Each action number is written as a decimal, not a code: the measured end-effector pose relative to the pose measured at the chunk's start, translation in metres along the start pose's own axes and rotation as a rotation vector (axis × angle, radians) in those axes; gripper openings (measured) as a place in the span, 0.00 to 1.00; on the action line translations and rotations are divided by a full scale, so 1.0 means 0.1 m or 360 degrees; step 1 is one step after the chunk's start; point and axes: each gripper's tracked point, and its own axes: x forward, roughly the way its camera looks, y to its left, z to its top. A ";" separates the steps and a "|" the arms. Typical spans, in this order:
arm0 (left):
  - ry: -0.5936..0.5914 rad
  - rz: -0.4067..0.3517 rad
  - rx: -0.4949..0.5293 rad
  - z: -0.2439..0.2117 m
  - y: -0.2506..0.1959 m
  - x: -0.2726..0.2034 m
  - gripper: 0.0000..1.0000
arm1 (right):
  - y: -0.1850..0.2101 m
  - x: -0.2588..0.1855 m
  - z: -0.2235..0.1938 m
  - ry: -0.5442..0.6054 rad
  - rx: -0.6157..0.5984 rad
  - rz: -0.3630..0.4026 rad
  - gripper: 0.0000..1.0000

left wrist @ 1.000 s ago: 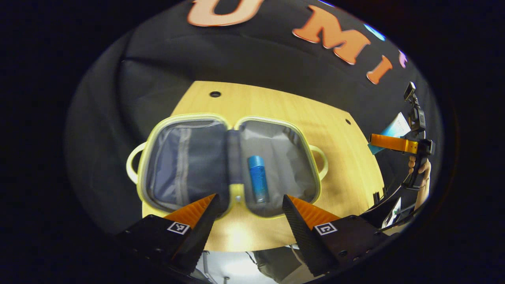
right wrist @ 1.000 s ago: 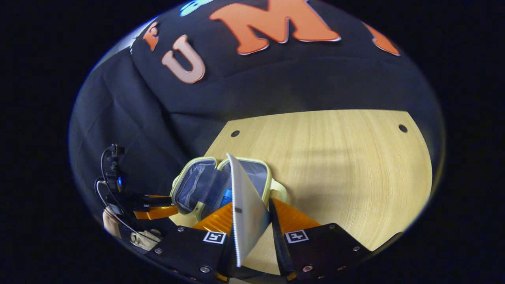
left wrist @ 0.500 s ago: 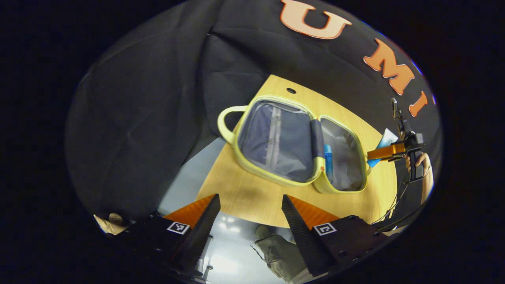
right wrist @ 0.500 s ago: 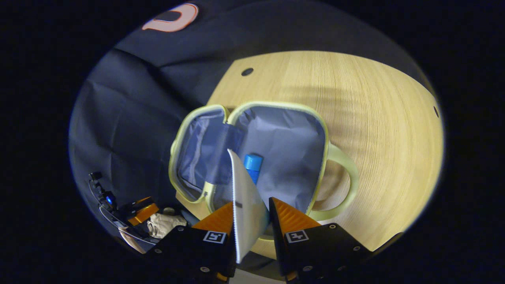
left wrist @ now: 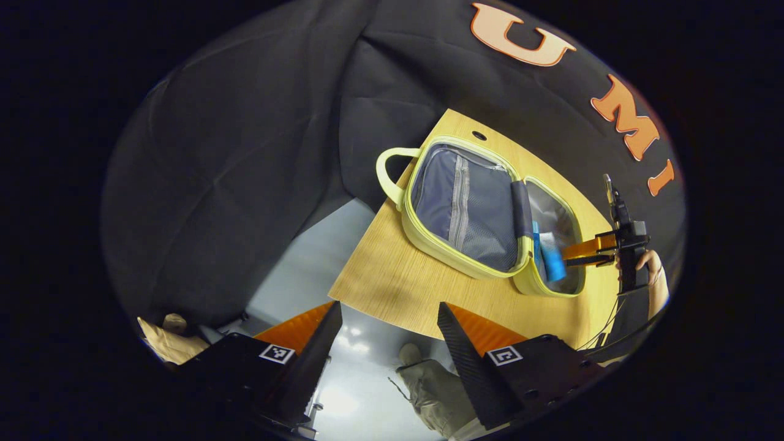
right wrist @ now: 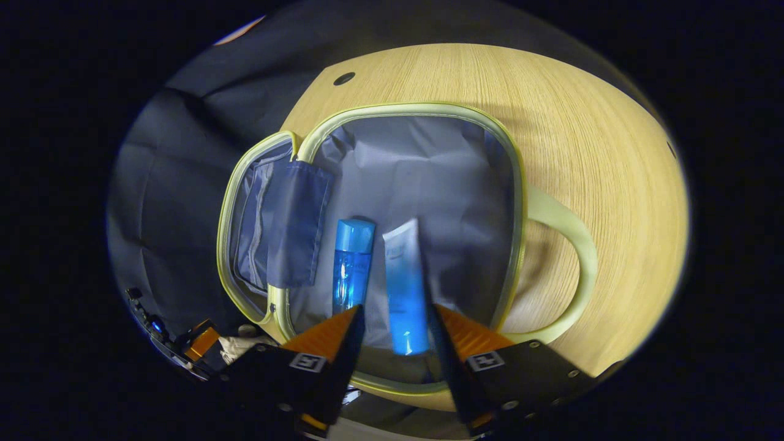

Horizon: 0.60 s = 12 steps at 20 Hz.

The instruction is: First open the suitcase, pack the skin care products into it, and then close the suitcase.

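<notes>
The suitcase (right wrist: 398,110) lay open at the frame's centre on the counter (right wrist: 582,122), a blue bottle (right wrist: 352,263) and tube (right wrist: 404,288) inside, the right gripper (right wrist: 395,331) spread around the tube, the left gripper (left wrist: 389,343) open.

Your left gripper (left wrist: 387,334) hangs off the table's near edge, over the floor, fingers spread wide with nothing between them. Your right gripper (right wrist: 395,334) reaches into the case's right half — its fingers stand apart on either side of the tube, and whether they press it can't be told. From the left gripper view, your right hand (left wrist: 643,263) grips its handle at the far right — the gripper pointing left.
</notes>
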 end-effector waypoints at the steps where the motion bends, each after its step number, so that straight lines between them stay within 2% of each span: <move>1: -0.0005 -0.0009 -0.0007 0.03 -0.01 0.04 0.98 | 0.03 -0.05 0.01 -0.0026 -0.0015 0.0003 0.92; 2: -0.0010 -0.0016 -0.0012 0.07 -0.01 0.07 0.96 | 0.05 -0.10 0.02 -0.0057 -0.0032 0.0007 0.94; 5: -0.0052 -0.0044 -0.0040 0.29 0.05 0.24 0.98 | 0.12 -0.29 0.05 -0.0160 -0.0063 0.0051 0.96; 7: -0.0114 -0.0101 -0.0109 0.53 0.09 0.37 0.98 | 0.20 -0.47 0.05 -0.0225 -0.0079 0.0100 0.96; 12: -0.0244 -0.0380 -0.0475 1.24 0.09 0.74 0.98 | 0.40 -0.87 -0.03 -0.0335 -0.0045 0.0217 0.96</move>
